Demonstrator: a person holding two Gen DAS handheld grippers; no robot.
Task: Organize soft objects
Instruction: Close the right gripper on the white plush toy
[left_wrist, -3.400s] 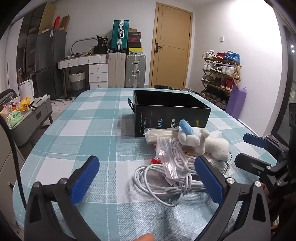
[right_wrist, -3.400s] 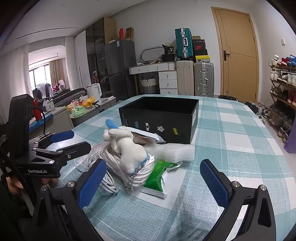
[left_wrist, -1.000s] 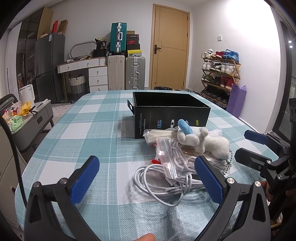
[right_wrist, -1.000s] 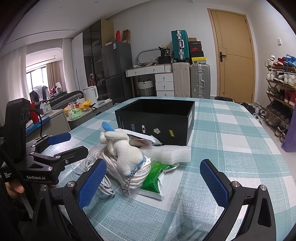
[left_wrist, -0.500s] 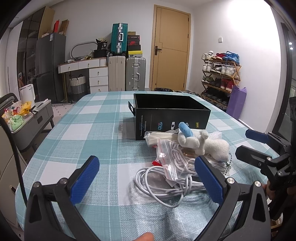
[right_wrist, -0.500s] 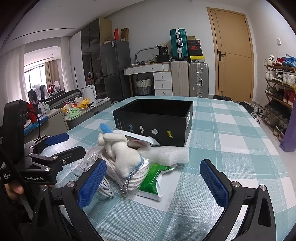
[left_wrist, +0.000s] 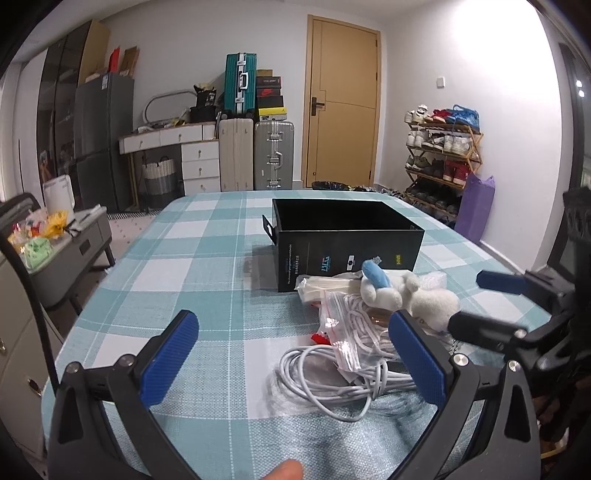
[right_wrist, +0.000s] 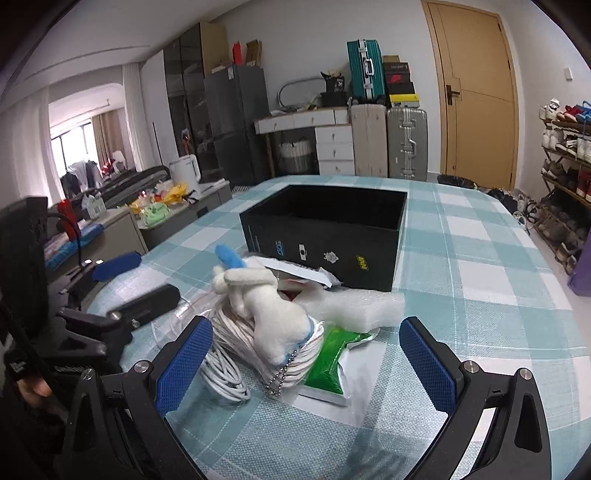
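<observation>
While the plush toy (right_wrist: 266, 314) lies on coiled cable (left_wrist: 332, 373), both grippers' fingers (left_wrist: 168, 356) (right_wrist: 424, 363) gape wide, empty.

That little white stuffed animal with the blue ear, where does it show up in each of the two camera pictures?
Left wrist view: the white plush toy lies right of centre, on top of the pile of cables and bags, just in front of the black box.
Right wrist view: the white plush toy lies left of centre, on the coiled white cable.
Shared landmark: the open black box, directly behind the pile in both.
</observation>
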